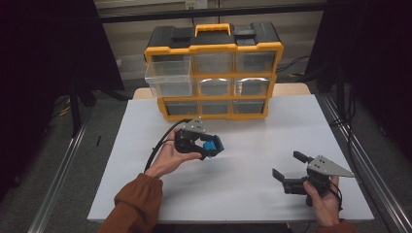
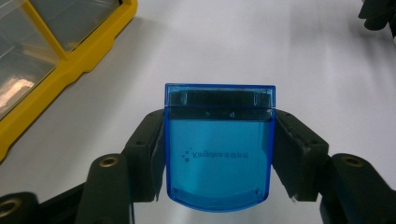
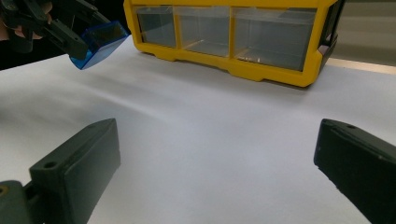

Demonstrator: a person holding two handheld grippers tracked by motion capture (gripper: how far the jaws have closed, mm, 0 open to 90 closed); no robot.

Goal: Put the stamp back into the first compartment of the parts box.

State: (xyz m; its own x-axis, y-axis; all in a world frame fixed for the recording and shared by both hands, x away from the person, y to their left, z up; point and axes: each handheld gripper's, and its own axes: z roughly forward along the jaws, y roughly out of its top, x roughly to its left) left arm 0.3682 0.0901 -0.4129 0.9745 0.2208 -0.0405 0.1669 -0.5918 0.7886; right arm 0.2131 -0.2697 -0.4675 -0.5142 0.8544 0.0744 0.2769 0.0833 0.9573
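Left claw (image 2: pixel 218 154) pinches a blue case (image 2: pixel 218 149) by its two sides, held above the white worktop (image 1: pixel 252 145) in front of the yellow drawer cabinet (image 1: pixel 214 73). Print on the case is too small to read. Right claw (image 1: pixel 287 168) spread wide, holding nothing, low over the worktop near its right edge.

Faint mirrored print on blue case (image 2: pixel 218 154)

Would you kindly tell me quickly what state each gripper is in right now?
Left gripper: closed on the translucent blue plastic case.
Right gripper: open, holding nothing, above the white table.
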